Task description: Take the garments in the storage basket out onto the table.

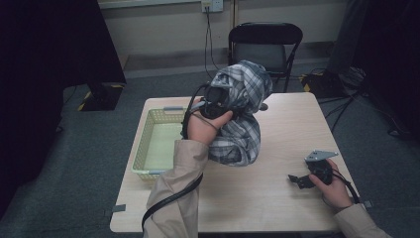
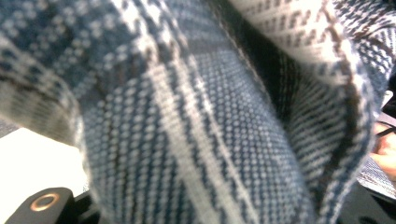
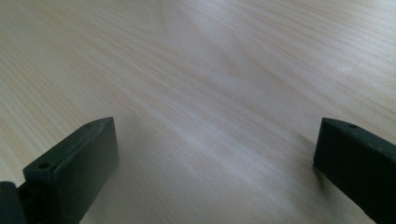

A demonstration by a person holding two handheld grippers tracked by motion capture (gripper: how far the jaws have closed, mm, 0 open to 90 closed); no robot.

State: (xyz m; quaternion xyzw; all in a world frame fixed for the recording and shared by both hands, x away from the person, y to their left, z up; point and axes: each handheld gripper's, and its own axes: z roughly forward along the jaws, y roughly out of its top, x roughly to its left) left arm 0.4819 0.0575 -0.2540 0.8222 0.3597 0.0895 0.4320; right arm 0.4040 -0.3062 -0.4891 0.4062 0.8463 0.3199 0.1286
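A blue and white plaid shirt (image 1: 242, 114) hangs bunched above the middle of the wooden table (image 1: 277, 198), its lower folds close to the tabletop. My left gripper (image 1: 214, 101) is raised over the table's centre and shut on the shirt, with cloth draped around it. The same plaid cloth (image 2: 196, 121) hangs right in front of the lens in the left gripper view. My right gripper (image 1: 297, 179) rests low at the table's right front, held by a hand. In the right gripper view its two black jaws stand wide apart over bare wood, right gripper (image 3: 215, 154) open with nothing between them.
A pale yellow mesh basket (image 1: 143, 148) sits at the table's left side, just left of the hanging shirt. A black folding chair (image 1: 265, 42) stands beyond the far edge. Cables and dark gear lie on the grey floor at the right.
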